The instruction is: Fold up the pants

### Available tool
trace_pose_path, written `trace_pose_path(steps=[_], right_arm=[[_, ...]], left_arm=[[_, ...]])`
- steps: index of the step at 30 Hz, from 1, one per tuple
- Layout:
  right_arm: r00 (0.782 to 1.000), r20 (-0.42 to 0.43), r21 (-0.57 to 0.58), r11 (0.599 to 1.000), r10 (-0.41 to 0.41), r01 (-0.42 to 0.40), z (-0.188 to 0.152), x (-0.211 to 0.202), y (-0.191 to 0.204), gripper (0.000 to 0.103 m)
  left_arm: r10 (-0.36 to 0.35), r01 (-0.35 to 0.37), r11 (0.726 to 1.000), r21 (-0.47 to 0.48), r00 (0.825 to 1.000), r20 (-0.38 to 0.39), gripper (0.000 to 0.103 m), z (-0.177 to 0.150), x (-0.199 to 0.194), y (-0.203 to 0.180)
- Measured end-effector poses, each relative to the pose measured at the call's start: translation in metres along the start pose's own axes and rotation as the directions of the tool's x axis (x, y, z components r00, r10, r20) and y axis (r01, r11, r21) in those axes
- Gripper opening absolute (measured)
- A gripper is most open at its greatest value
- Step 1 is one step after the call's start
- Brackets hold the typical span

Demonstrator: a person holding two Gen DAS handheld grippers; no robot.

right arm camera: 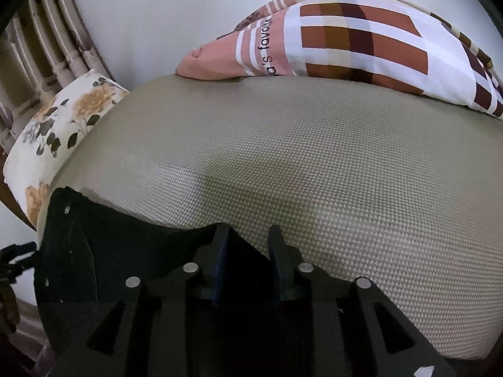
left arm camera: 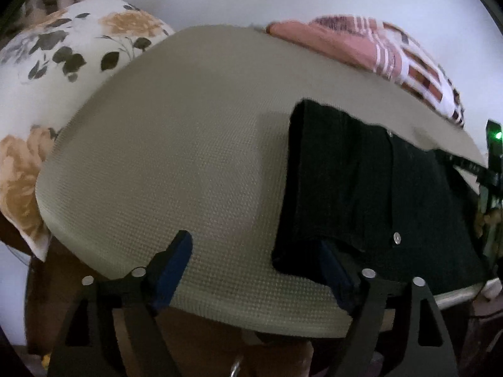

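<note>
Black pants [left arm camera: 361, 188] lie folded on the right part of a beige textured mat [left arm camera: 188, 157]. My left gripper [left arm camera: 254, 264] is open at the mat's near edge; its right finger [left arm camera: 333, 270] sits under the pants' near left corner, its left finger [left arm camera: 176, 260] is on bare mat. In the right wrist view the pants [right arm camera: 103, 251] lie at the lower left. My right gripper [right arm camera: 248, 245] has its jaws close together on the pants' edge, holding a fold of black cloth.
A floral pillow [left arm camera: 63, 62] lies left of the mat, and shows in the right view [right arm camera: 63, 119]. A checked pink-brown pillow [right arm camera: 361, 37] lies at the far edge [left arm camera: 393, 56]. A wooden headboard [right arm camera: 37, 56] stands at the left. A white wall is behind.
</note>
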State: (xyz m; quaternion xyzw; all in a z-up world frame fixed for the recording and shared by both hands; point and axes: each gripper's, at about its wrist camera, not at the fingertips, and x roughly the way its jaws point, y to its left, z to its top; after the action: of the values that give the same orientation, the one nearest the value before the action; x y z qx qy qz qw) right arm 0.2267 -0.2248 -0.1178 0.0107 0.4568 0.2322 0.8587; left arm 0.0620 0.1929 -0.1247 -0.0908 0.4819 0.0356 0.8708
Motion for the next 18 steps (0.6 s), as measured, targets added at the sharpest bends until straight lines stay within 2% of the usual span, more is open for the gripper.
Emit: trace_pose_path(steps=[1,2,4,5,8,10,13,15,16,18], right_arm=[[1.0,0.0,-0.001,1.0,-0.001,0.001,0.0,0.0,0.0,0.023],[1.0,0.001,-0.002,1.0,-0.001,0.001,0.0,0.0,0.0,0.026],[1.0,0.004,0.001,1.0,-0.006,0.006,0.0,-0.001,-0.001,0.029],[1.0,0.004,0.002,1.0,-0.002,0.002,0.0,-0.001,-0.002,0.03],[1.0,0.001,0.014,1.0,0.018,-0.018,0.0,-0.002,-0.005,0.031],[1.0,0.0,0.01,1.0,0.017,-0.017,0.0,-0.002,-0.004,0.032],[1.0,0.0,0.012,1.0,0.023,-0.023,0.0,-0.002,-0.004,0.034],[0.999,-0.004,0.022,0.999,0.041,-0.041,0.001,-0.002,-0.006,0.036],[0.999,-0.005,0.027,0.998,0.051,-0.051,0.002,-0.002,-0.007,0.036],[0.997,-0.009,0.046,0.996,0.076,-0.076,0.003,-0.002,-0.011,0.037]], left_arm=[[0.012,-0.012,1.0,0.004,1.0,0.0,0.092,0.001,0.0,0.002],[0.0,0.0,1.0,-0.003,1.0,-0.006,0.092,0.002,-0.001,0.005],[-0.078,0.077,0.996,-0.053,0.997,-0.02,0.092,0.004,-0.003,0.013],[-0.163,0.16,0.982,-0.099,0.986,-0.02,0.092,0.006,-0.005,0.02],[-0.326,0.316,0.92,-0.233,0.945,-0.002,0.092,0.008,-0.003,0.044],[-0.374,0.356,0.884,-0.303,0.928,-0.001,0.092,0.008,0.001,0.056],[-0.37,0.359,0.87,-0.339,0.928,0.033,0.092,0.011,-0.005,0.067],[-0.405,0.378,0.838,-0.392,0.914,0.016,0.092,0.012,-0.002,0.077],[-0.403,0.377,0.832,-0.406,0.915,0.024,0.092,0.012,-0.005,0.079],[-0.321,0.319,0.878,-0.357,0.945,0.057,0.092,0.016,-0.021,0.073]])
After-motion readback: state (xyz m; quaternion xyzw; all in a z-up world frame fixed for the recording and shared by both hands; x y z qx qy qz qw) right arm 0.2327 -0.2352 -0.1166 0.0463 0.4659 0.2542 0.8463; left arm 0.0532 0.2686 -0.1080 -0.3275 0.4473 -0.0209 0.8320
